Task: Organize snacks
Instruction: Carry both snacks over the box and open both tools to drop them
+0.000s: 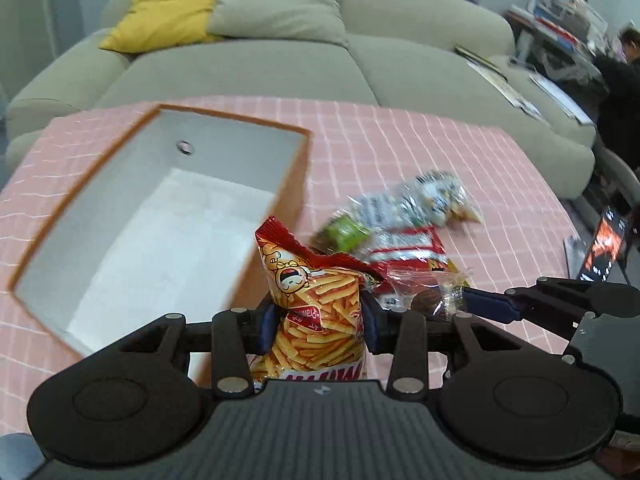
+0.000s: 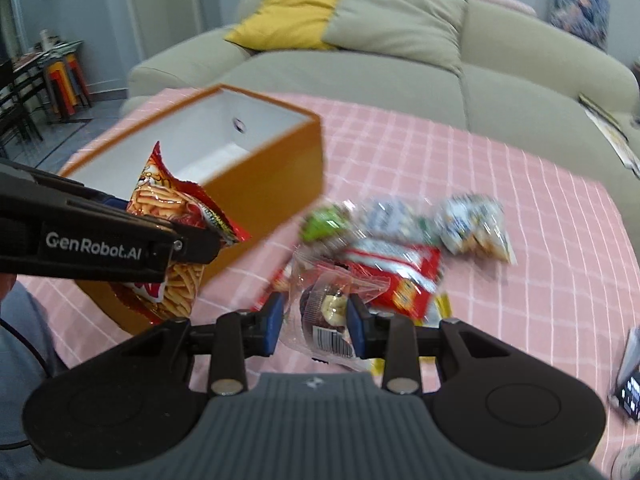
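Observation:
My left gripper (image 1: pixel 318 320) is shut on a red bag of potato sticks (image 1: pixel 316 300), held upright beside the right wall of an open orange box (image 1: pixel 298 184) with a white inside. The same bag shows in the right wrist view (image 2: pixel 168 216), with the left gripper (image 2: pixel 188 236) around it, in front of the box (image 2: pixel 272 176). My right gripper (image 2: pixel 314 320) is shut on a clear packet with a chocolate muffin (image 2: pixel 326 308). That packet also shows in the left wrist view (image 1: pixel 432 292).
More snacks lie on the pink checked tablecloth (image 2: pixel 500 184): a red packet (image 2: pixel 400 272), a green packet (image 2: pixel 324 220) and clear bags of small snacks (image 2: pixel 472 220). A phone (image 1: pixel 606 248) stands at the table's right edge. A sofa (image 1: pixel 256 64) stands behind the table.

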The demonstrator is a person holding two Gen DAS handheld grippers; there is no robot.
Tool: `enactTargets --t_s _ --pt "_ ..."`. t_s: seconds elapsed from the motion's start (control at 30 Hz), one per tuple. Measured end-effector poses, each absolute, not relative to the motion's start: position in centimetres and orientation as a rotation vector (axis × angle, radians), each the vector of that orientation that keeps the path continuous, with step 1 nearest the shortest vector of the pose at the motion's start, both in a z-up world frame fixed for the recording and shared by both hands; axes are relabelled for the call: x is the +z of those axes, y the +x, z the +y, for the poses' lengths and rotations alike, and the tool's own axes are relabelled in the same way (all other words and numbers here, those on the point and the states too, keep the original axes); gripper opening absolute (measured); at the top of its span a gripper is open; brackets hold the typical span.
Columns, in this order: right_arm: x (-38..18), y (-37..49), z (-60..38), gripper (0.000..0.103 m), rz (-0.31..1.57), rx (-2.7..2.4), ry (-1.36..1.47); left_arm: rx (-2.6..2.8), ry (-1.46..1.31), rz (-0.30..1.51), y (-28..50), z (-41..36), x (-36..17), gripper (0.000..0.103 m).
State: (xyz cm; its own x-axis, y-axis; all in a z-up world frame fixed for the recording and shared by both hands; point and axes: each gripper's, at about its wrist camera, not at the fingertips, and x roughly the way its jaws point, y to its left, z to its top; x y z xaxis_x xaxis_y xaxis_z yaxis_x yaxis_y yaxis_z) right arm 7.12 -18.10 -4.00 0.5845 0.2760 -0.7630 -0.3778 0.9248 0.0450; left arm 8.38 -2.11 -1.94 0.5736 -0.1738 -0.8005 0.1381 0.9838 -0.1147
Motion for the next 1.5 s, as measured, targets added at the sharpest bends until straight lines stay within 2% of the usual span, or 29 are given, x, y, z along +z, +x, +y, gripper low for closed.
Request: enactTargets --t_s 0.27,0.53,0.93,1.5 --pt "-0.9 7.4 -12.9 0.031 0.781 0.527 -0.192 -0.107 -0.059 0.896 8.6 3.0 0.7 0.046" --pt "0.4 10.0 -7.8 0.031 0.742 0.655 -0.278 -0.047 -0.008 0.94 11.2 6.6 1.0 0.046" --pt "-2.8 15.0 -2.3 0.031 0.851 0.805 -0.437 0.005 0.053 1.137 15.2 9.2 -3.3 0.046" --pt "-9.4 19.6 1.7 0.031 1.148 0.867 -0.525 -0.009 0.178 1.345 18.8 9.7 -8.1 0.047"
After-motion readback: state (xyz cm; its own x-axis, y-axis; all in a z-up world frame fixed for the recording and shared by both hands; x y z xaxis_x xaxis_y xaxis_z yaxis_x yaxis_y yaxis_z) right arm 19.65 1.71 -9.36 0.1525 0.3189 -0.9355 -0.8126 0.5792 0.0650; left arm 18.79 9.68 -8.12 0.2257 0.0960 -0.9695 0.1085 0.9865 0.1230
